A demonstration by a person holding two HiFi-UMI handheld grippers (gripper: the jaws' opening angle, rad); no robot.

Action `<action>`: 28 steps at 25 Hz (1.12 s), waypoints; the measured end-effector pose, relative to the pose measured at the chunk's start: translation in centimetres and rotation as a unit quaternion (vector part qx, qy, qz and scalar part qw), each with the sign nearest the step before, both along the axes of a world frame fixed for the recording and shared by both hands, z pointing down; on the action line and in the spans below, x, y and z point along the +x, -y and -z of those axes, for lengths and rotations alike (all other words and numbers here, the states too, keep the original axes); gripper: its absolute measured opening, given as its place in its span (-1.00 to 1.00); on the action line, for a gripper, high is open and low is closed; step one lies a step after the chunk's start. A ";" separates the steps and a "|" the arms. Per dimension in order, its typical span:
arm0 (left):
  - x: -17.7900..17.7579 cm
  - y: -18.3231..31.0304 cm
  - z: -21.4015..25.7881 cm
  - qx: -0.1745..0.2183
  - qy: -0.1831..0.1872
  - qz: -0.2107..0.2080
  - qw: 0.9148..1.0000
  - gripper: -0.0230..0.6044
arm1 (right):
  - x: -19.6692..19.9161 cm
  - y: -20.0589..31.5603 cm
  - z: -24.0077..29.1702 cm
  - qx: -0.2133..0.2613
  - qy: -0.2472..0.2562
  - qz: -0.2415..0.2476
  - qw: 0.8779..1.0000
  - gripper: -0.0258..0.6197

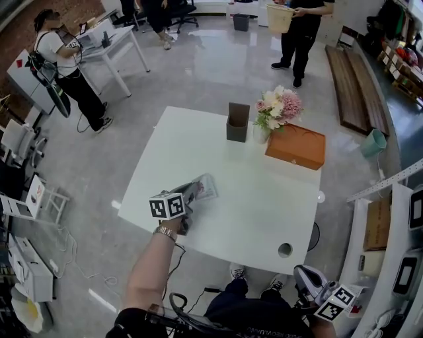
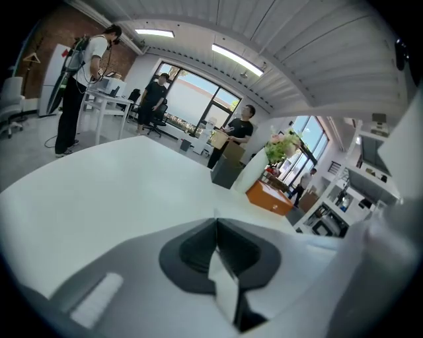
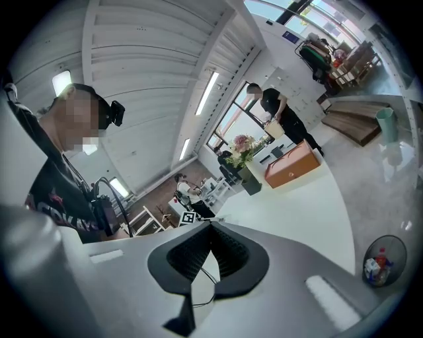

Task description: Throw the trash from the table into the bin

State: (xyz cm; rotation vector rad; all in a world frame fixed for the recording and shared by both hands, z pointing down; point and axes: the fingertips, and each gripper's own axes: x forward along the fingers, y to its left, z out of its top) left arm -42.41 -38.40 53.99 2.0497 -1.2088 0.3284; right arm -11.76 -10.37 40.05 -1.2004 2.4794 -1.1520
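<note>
One white worktop [image 1: 251, 204] carries one dark holder [image 1: 238, 123], one bunch of pink flowers [image 1: 277, 109] and one orange box [image 1: 296, 146]. There are two grippers, the left gripper [image 2: 216, 224] and the right gripper [image 3: 210, 230], and one crumpled wrapper [image 1: 206, 187]. One wire bin [image 3: 383, 259] sits on the floor. Three other people: one by a desk [image 1: 66, 72], one with a pail [image 1: 301, 33], one half cut off [image 1: 158, 16].

The left gripper [image 1: 193, 195] is over the near-left part of the white table [image 1: 251, 211], and a crumpled shiny wrapper [image 1: 205, 187] sticks out from the tip of its jaws, pinched there. Well ahead of those jaws, near the table's far edge, stands a dark grey box [image 1: 238, 123]. To the right of it are pink and white flowers [image 1: 277, 109] and an orange case [image 1: 296, 146]. A round hole [image 1: 285, 249] in the tabletop lies right of and behind the jaws. The right gripper [image 1: 305, 276] is off the near-right corner, well apart from them. Far beyond, a person holds a beige bin [image 1: 279, 17].
</note>
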 end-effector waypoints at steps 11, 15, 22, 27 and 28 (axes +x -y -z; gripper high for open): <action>6.7 -4.6 7.2 0.060 -0.034 -0.044 0.997 -0.91 | 1.3 -2.5 1.7 0.029 -0.003 -0.028 0.999 -0.92; 11.4 -7.7 9.9 0.069 -0.075 -0.091 0.991 -0.90 | 2.1 -3.3 2.7 0.045 -0.009 -0.052 0.998 -0.92; 20.4 -13.1 12.6 0.083 -0.109 -0.144 0.980 -0.91 | 7.2 -3.8 4.0 0.070 -0.008 -0.057 0.996 -0.92; 27.7 -17.5 12.3 0.073 -0.111 -0.171 0.976 -0.90 | 13.3 -5.9 3.8 0.068 -0.003 -0.060 0.996 -0.92; 28.9 -18.3 12.3 0.071 -0.108 -0.173 0.976 -0.90 | 14.4 -6.4 3.7 0.068 -0.001 -0.057 0.996 -0.92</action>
